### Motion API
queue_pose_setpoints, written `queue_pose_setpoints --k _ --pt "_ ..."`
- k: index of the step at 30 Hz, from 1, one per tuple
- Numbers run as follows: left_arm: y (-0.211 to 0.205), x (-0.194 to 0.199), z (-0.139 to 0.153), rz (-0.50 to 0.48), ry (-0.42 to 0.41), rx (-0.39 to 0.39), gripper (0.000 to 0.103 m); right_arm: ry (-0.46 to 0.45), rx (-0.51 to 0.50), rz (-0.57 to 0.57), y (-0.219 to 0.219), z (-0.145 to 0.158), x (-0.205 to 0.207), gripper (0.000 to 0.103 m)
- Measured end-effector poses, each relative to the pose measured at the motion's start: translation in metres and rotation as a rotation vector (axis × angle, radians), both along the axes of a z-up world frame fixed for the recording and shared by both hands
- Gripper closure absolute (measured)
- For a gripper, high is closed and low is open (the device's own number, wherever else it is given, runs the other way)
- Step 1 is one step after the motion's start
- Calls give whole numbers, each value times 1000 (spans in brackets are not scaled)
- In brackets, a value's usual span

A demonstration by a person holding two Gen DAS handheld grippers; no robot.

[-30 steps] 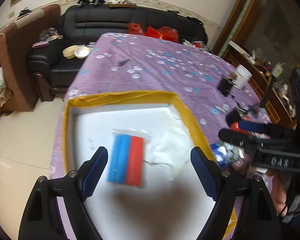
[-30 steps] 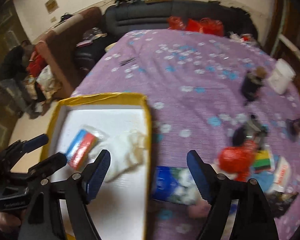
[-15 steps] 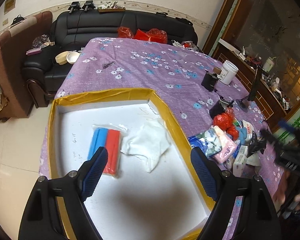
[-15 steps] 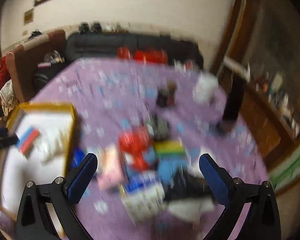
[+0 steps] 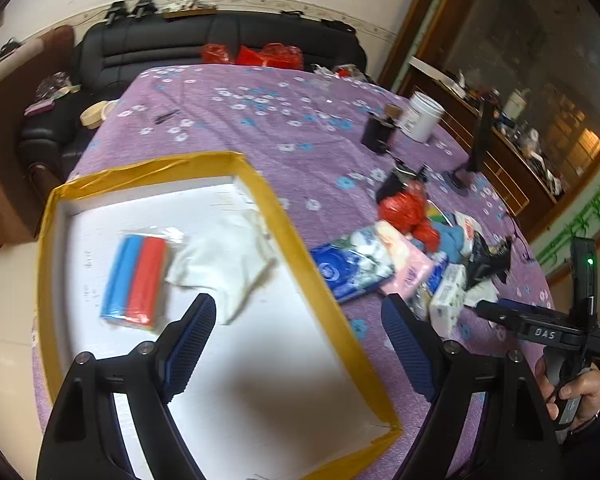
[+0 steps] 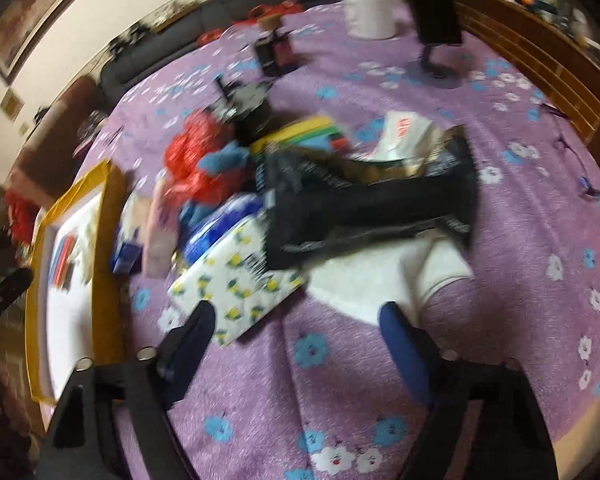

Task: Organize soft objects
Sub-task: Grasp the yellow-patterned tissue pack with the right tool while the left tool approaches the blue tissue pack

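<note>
Between the right gripper's (image 6: 296, 332) blue pads: bare purple cloth only; jaws apart, having just narrowed a little, nothing held. Just beyond them: a lemon-print packet (image 6: 236, 284) and a white folded cloth (image 6: 376, 280), both lying flat at the near edge of the heap, probably the next candidates because they are easiest to reach.

Between the left gripper's (image 5: 298, 344) pads: jaws spread, empty, hanging over the white floor of the yellow-rimmed tray (image 5: 296, 236).

Inside the tray: a blue-and-red bagged sponge pack (image 5: 138, 276) touching a white cloth (image 5: 228, 260), set toward the far left, likely to leave room for further items.

Outside, just right of the rim: an unsorted heap with a blue floral packet (image 5: 352, 264), a pink pack (image 5: 408, 264) and a red bag (image 5: 404, 208).
</note>
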State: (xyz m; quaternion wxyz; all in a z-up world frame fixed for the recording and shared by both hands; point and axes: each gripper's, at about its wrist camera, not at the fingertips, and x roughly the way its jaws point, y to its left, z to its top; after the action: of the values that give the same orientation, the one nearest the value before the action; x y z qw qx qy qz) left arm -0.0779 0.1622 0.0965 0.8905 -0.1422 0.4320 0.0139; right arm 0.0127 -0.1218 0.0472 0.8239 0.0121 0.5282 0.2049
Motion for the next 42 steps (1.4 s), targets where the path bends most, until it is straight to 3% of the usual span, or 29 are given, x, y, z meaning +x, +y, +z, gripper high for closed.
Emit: queue_pose_setpoints --k 8,16,22,30,35,39,42 --pt "-24 2 -2 -77 14 34 19 -56 -43 189 40 -2 -12 18" --pt "-33 4 -4 -138 27 36 19 -112 -184 246 63 -19 24 17" --pt "-45 13 -3 -203 38 55 19 -76 -148 311 67 -23 19 24" --pt "-51 52 -9 -278 76 117 19 11 -64 277 34 -22 -9 25" --pt "-52 96 -23 -348 137 156 19 27 -66 234 16 -24 -16 25" --pt "-56 125 -51 -424 240 134 19 24 -60 197 0 -21 -22 25" --pt "-66 125 -57 -470 272 103 19 21 -51 167 -13 -19 -23 25"
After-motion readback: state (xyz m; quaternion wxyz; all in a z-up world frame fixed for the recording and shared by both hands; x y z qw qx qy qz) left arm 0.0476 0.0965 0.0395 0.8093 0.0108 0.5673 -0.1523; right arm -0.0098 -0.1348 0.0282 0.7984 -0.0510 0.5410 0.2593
